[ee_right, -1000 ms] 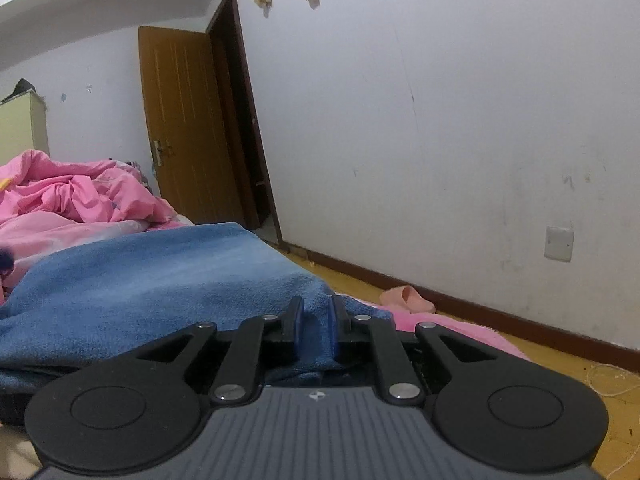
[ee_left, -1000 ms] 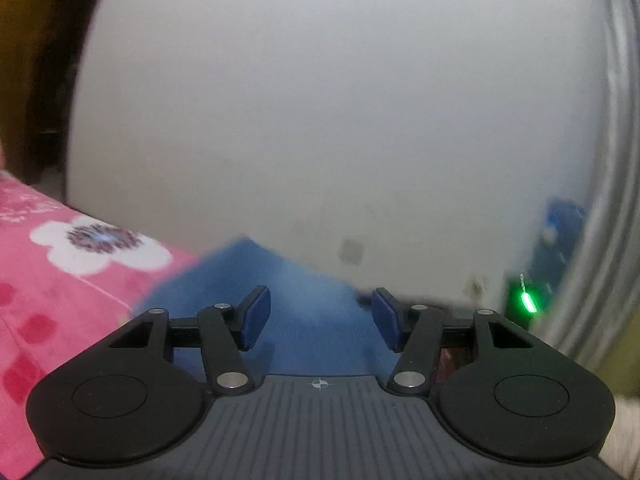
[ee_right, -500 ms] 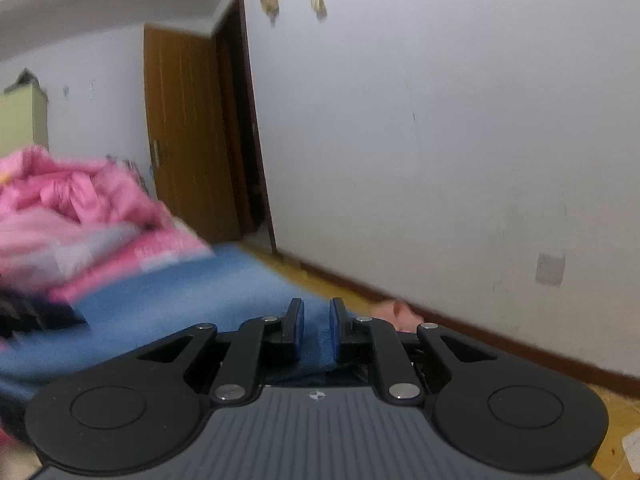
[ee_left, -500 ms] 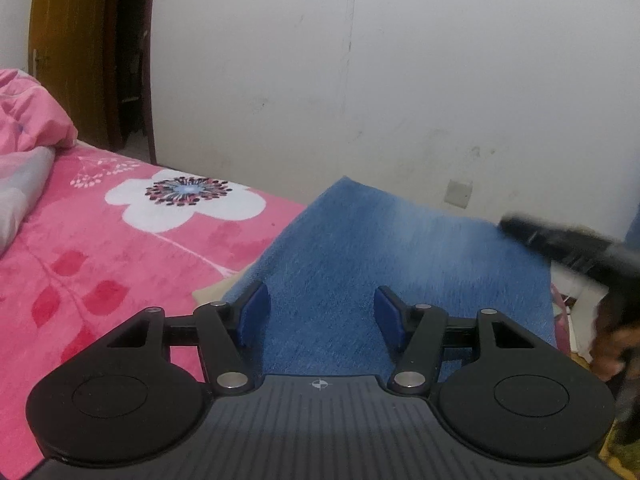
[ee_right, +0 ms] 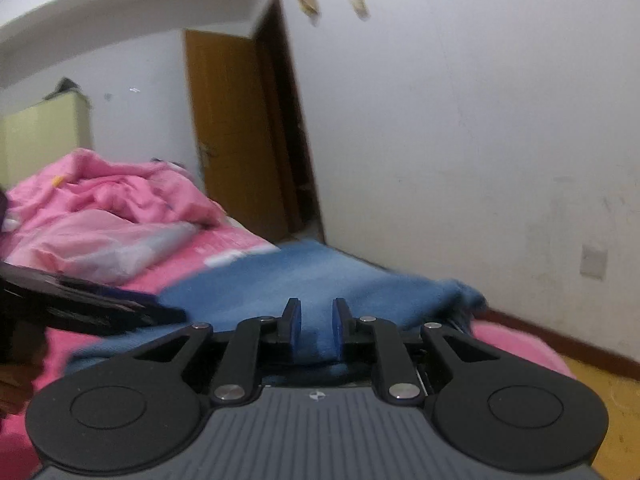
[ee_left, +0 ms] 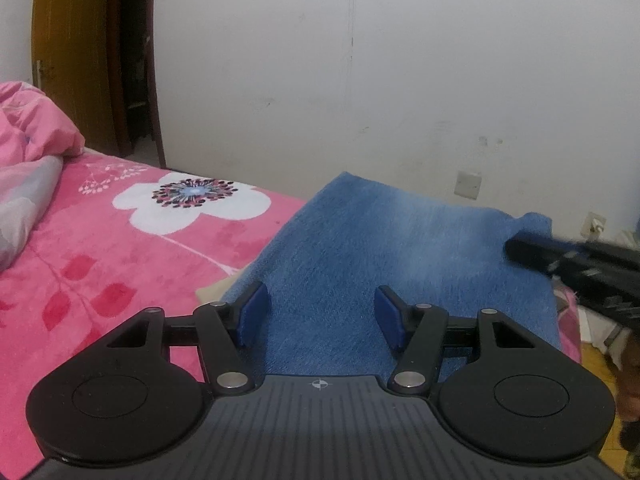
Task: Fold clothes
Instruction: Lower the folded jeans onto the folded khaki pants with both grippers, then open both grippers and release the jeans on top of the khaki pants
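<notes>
**Left tongs spread over the cloth, right tongs easing apart at its edge**

Your left gripper [ee_left: 320, 316] points forward and somewhat downward over the blue cloth [ee_left: 400, 248]. Its jaws stand well apart with nothing between the blue pads [ee_left: 254, 312]; the cloth shows flat in the gap beneath them, and you cannot tell whether the tips touch it. Your right gripper [ee_right: 316, 330] points nearly level, toward the wall [ee_right: 460, 120], at the cloth's near edge. Its jaws are narrow and have just been opening a little. A ridge of the blue cloth runs up into the gap between the pads [ee_right: 294, 328], but the view is blurred and you cannot tell whether they press on it.

From the left wrist view, your right gripper [ee_left: 580, 264] reaches in from the right as a dark, blurred bar at the cloth's far right corner. From the right wrist view, your left gripper [ee_right: 92, 304] comes in from the left, low over the cloth's left side.

The cloth [ee_right: 304, 280] lies spread on the pink floral bed [ee_left: 100, 272], near the bed's edge beside the wall. A crumpled pink quilt [ee_right: 112, 208] is heaped further back on the bed. Beyond it stands a brown door [ee_right: 228, 132], and a socket [ee_left: 468, 185] sits low on the wall behind the cloth.
</notes>
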A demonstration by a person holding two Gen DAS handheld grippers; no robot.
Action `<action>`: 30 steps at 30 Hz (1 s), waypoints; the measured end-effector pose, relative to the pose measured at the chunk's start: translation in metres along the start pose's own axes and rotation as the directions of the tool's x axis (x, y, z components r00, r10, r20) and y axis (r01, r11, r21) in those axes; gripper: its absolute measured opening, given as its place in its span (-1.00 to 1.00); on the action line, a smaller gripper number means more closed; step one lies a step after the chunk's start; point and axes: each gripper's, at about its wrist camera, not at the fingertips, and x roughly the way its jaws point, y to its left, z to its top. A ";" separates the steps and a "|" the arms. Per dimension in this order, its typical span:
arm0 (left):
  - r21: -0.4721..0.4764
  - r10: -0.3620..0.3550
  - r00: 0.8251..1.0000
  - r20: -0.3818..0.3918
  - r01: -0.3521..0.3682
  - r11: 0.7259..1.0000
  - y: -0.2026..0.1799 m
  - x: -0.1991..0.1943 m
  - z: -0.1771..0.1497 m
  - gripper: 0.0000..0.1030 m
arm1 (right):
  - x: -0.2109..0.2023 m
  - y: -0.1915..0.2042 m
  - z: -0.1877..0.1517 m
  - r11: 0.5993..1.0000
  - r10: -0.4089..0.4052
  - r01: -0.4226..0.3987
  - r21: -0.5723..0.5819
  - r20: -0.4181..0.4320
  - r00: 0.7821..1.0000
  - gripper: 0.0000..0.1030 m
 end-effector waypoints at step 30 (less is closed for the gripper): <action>0.041 0.042 0.999 -0.002 -0.041 0.998 -0.009 0.000 0.000 0.16 | -0.026 -0.005 -0.053 0.998 0.055 -0.055 -0.003 -0.055 0.997 -0.42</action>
